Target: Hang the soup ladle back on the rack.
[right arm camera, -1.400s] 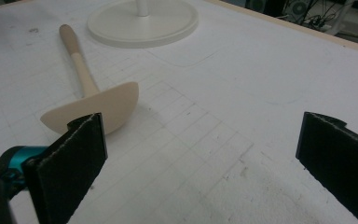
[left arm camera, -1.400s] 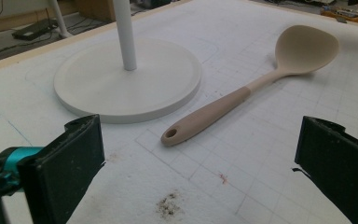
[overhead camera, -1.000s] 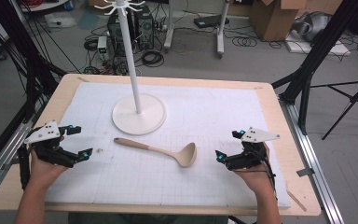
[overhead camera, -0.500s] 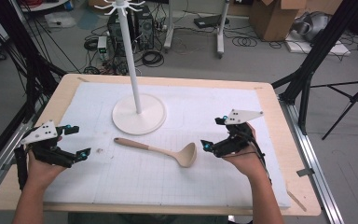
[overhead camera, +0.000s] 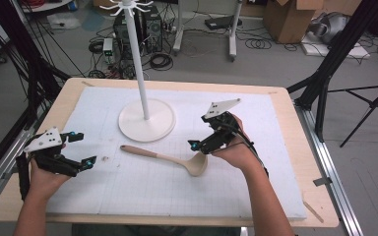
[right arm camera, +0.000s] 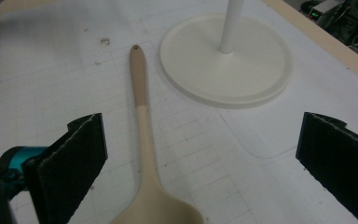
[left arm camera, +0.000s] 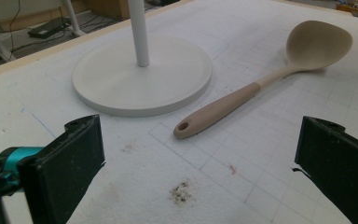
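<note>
Ladle [overhead camera: 177, 160] lies ungrasped on the mat; right gripper [overhead camera: 197, 145] hovers released above it, left gripper [overhead camera: 86, 150] released, idle; pickup remains.

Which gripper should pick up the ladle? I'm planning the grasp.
The right gripper, probably: it hovers open just over the ladle, whose neck lies between its jaws in its own view. The left gripper is open too, but off to the side.
</note>
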`<state>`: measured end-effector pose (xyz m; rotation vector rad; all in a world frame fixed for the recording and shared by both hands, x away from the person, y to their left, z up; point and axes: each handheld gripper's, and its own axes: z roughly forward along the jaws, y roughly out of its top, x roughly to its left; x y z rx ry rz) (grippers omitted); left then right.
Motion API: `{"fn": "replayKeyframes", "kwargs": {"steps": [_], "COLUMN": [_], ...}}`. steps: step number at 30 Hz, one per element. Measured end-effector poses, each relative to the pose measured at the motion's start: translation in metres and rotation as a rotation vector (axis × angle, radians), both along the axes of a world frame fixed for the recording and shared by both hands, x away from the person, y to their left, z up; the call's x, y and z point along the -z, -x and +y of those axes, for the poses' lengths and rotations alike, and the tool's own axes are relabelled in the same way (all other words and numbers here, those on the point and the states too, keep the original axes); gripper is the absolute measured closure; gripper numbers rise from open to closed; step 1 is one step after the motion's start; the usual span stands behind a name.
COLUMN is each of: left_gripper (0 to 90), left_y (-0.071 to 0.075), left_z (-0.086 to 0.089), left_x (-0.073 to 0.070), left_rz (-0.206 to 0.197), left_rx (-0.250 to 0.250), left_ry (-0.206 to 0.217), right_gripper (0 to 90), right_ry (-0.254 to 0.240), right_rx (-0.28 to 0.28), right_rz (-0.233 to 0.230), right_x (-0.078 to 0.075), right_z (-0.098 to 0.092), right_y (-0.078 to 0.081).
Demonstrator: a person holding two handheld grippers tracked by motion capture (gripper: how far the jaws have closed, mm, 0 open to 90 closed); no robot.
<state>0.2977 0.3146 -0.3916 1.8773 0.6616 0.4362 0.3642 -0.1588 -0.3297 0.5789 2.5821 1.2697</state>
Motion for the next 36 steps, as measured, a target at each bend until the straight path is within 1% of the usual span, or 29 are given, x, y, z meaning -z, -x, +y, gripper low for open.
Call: {"fn": "replayKeyframes", "kwargs": {"steps": [2, 3, 7, 8, 9, 10, 12, 13, 16, 23, 24, 27, 30, 31, 36], "left_gripper": [1.6, 1.7, 1.7, 1.7, 1.6, 1.7, 1.7, 1.7, 1.7, 1.7, 1.7, 1.6, 1.6, 1.7, 1.6], "left_y": [0.0, 0.0, 0.0, 0.0, 0.0, 0.001, 0.001, 0.001, 0.001, 0.001, 0.001, 0.001, 0.002, 0.002, 0.002], "left_z": [0.001, 0.001, 0.001, 0.001, 0.001, 0.0, 0.0, 0.0, 0.001, 0.001, 0.001, 0.004, 0.007, 0.007, 0.007], "left_x": [-0.001, -0.001, 0.0, 0.0, -0.001, -0.001, -0.001, -0.001, -0.001, -0.001, -0.001, -0.001, -0.002, -0.002, -0.002], "left_rz": [-0.003, -0.003, -0.003, -0.003, -0.002, -0.004, -0.004, -0.006, -0.006, -0.006, -0.005, -0.006, -0.007, -0.008, -0.007], "left_rx": [0.0, 0.0, -0.002, -0.001, -0.003, -0.002, -0.001, 0.0, -0.001, 0.0, 0.001, -0.004, -0.014, -0.016, -0.014], "left_ry": [-0.002, -0.002, 0.0, -0.001, 0.001, 0.001, -0.001, 0.0, 0.001, -0.001, -0.003, -0.003, 0.005, 0.003, 0.001], "right_gripper": [0.4, 0.4, 0.4, 0.4, 0.4, 0.4, 0.4, 0.4, 0.4, 0.4, 0.4, 0.4, 0.9, 1.4, 3.1], "right_ry": [0.017, 0.028, 0.039, 0.039, 0.057, 0.065, 0.071, 0.08, 0.089, 0.118, 0.118, 0.142, 0.147, 0.155, 0.179], "right_rx": [-0.014, -0.019, -0.046, -0.046, -0.058, -0.06, -0.066, -0.077, -0.09, -0.12, -0.125, -0.139, -0.146, -0.146, -0.162], "right_rz": [0.007, 0.003, 0.016, 0.016, 0.018, 0.024, 0.027, 0.026, 0.035, 0.038, 0.047, 0.056, 0.067, 0.071, 0.089], "right_x": [0.0, 0.0, 0.002, 0.002, 0.005, 0.006, 0.007, 0.008, 0.009, 0.014, 0.015, 0.019, 0.023, 0.025, 0.033], "right_z": [0.008, 0.012, 0.027, 0.027, 0.035, 0.038, 0.041, 0.048, 0.057, 0.076, 0.079, 0.085, 0.09, 0.092, 0.103], "right_y": [-0.003, -0.004, -0.008, -0.008, -0.01, -0.011, -0.012, -0.014, -0.016, -0.023, -0.024, -0.025, -0.027, -0.028, -0.03]}}
